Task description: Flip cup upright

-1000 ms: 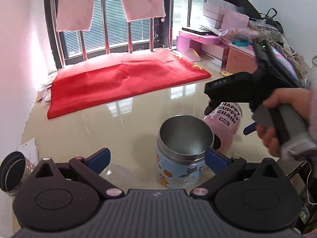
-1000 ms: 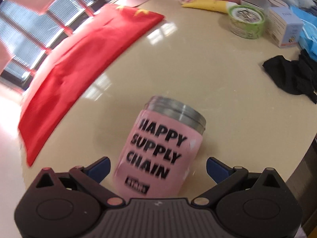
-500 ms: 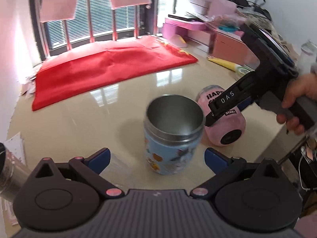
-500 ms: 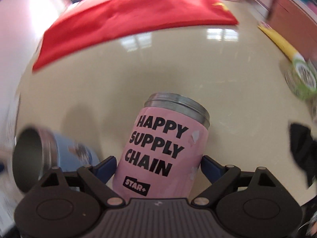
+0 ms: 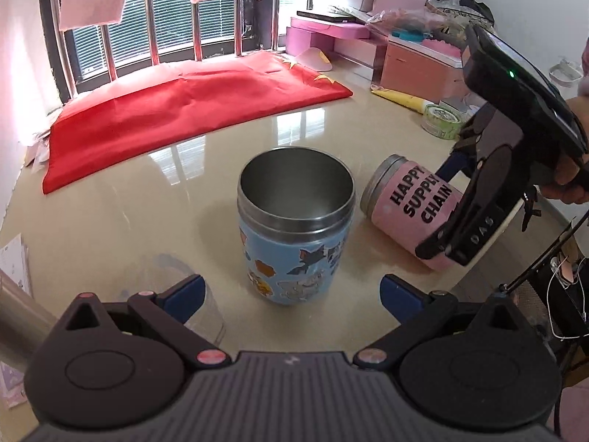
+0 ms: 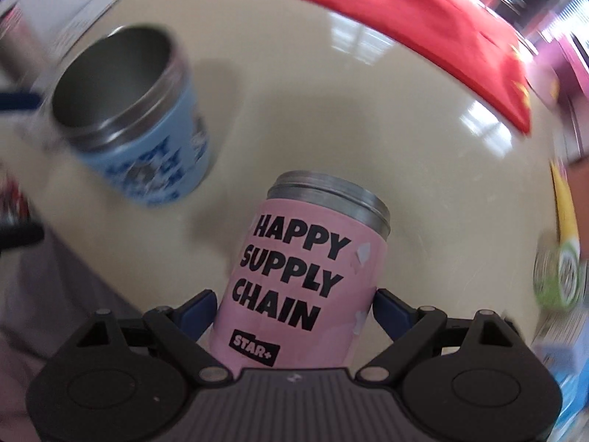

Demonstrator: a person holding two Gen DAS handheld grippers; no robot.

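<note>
The right gripper (image 6: 292,304) squeezes its fingers on the pink cup (image 5: 412,204), lying tipped on the bench (image 5: 147,213) right of the standing blue cup (image 5: 294,228), and should next turn it up, while the left gripper (image 5: 291,291) waits open.

Pink cup (image 6: 302,287), clamped betw. right gripper (image 6: 292,304) fingers: "HAPPY SUPPLY CHAIN" in black caps, small black tag "STAR+" below, nearest the gripper body. Right gripper's arm, seen from left wrist cam, reads "DAS". Blue cup (image 6: 147,147), ahead-left of it: lettering too blurred to read.
</note>
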